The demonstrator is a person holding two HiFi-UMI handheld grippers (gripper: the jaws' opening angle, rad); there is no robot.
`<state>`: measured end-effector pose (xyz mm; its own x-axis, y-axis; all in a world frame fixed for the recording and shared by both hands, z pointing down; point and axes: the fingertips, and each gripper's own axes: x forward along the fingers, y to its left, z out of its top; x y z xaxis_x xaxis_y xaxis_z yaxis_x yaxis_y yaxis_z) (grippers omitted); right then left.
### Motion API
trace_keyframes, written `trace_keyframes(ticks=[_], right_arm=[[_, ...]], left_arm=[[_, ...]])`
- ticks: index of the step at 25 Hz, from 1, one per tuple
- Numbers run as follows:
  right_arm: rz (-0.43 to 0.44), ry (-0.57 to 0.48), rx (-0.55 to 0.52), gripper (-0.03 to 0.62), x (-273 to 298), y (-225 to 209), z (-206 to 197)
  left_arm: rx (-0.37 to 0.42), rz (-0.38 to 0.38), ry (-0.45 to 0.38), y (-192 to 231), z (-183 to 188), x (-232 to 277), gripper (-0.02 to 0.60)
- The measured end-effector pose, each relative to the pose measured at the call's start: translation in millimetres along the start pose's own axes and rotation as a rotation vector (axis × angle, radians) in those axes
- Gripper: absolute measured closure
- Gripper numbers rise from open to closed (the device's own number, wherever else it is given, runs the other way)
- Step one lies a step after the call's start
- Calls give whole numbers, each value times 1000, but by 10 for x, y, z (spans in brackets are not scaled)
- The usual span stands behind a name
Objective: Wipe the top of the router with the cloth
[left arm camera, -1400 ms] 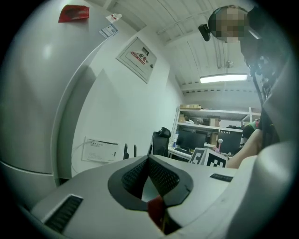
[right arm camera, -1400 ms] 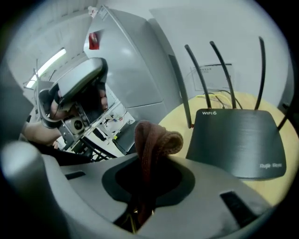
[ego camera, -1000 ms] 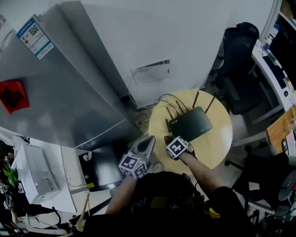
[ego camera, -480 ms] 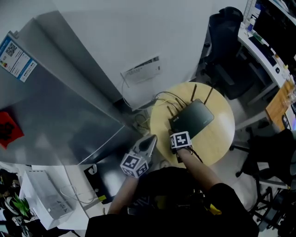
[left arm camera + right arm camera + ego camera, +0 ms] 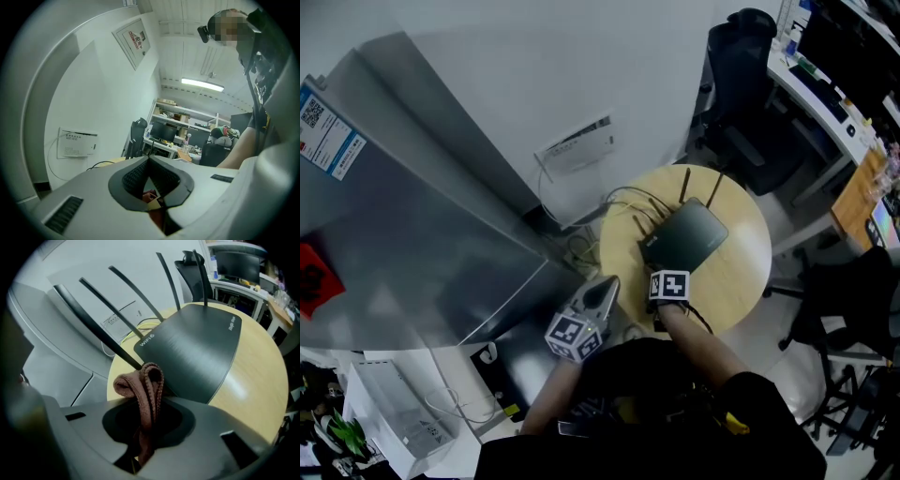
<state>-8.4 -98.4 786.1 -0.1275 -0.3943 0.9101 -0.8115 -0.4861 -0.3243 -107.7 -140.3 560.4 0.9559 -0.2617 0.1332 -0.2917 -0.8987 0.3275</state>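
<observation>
A black router [image 5: 684,236] with several thin antennas lies on the round wooden table [image 5: 741,272]. In the right gripper view the router [image 5: 197,348] fills the middle, its top dark and brushed. My right gripper [image 5: 658,268] is at the router's near corner, shut on a folded brown cloth [image 5: 146,385] that sticks up between the jaws, just short of the router's edge. My left gripper [image 5: 607,284] hangs off the table's left side. Its jaws [image 5: 149,161] meet at the tips with nothing in them.
Cables [image 5: 628,202] run from the router to a white wall box [image 5: 577,145]. A grey cabinet [image 5: 412,216] stands to the left. A black office chair [image 5: 741,84] and a desk with monitors [image 5: 834,75] are at the back right.
My right gripper with the cloth has edged forward to the router's near corner. The left gripper has kept its place beside the table. The head view has shifted.
</observation>
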Motion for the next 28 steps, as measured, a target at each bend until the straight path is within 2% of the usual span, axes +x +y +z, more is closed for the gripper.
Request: trace_keyframes(ticks=[6,12,17,23,28], right_arm=[[-3,6,3,533,-55,-68,-82],[-9,17,-50,533,-110,-203,-190],[5,39,-75,533,-155,-337,-230],[41,96,-199,533,-202,-450,-303],[56,176,-400,533,-287,-600,-347]], left_arm=[[20,-20,12,-32,7,71,584],[34,-60,17,-197,4,230,584],[34,-56,14,-309,-12,312,584],[18,-4,-6,-449,-64,411,584],[-10,81,-36,-556,-74,512,584]])
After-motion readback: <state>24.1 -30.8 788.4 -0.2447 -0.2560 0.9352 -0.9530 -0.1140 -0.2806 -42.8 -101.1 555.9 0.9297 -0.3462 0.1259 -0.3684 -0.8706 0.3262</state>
